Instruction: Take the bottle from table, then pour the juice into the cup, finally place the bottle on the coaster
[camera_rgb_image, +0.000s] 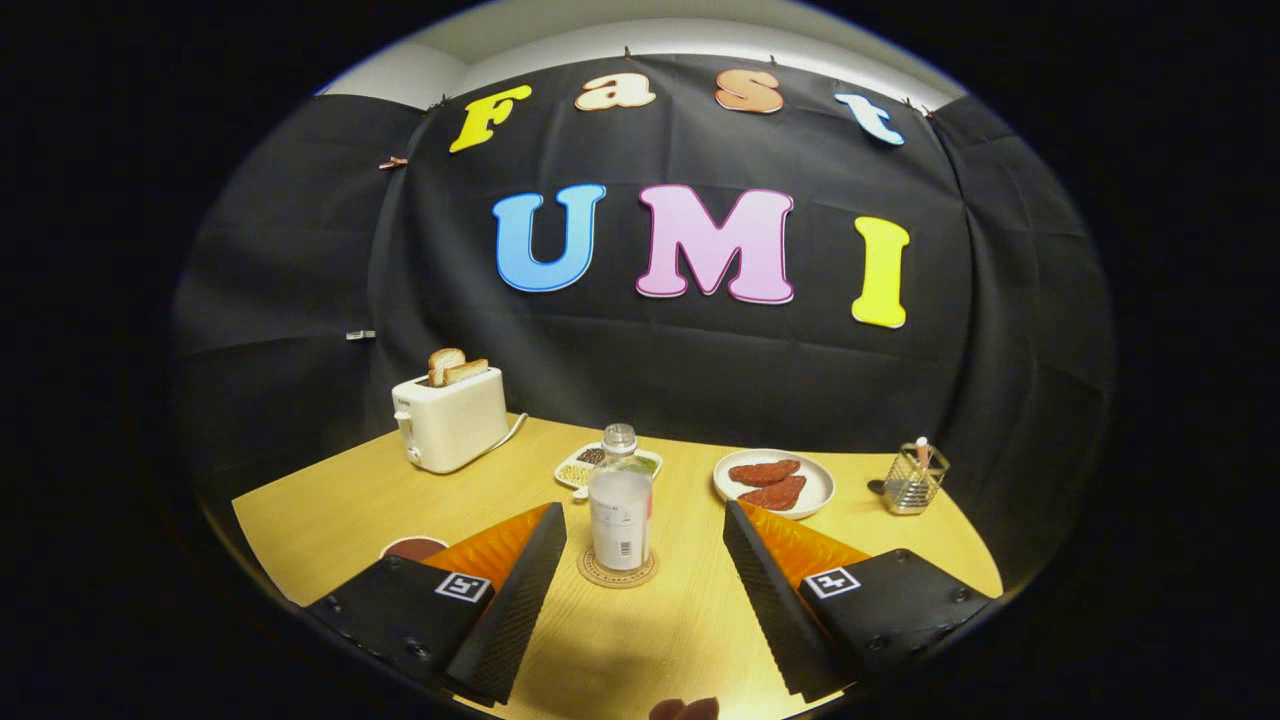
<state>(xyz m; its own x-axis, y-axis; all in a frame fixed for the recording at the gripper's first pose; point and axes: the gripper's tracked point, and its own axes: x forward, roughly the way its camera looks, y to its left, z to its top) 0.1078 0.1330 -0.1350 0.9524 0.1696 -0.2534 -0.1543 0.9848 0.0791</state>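
Note:
A clear bottle with a white label stands upright on a round coaster on the wooden table. My gripper is open, and the bottle sits between the two fingertips with a gap on each side; neither finger touches it. A dark reddish cup peeks out just beyond the left finger, mostly hidden by it.
A white toaster with two slices of bread stands at the back left. Behind the bottle lies a small divided dish. A white plate with red pieces and a wire holder sit to the right.

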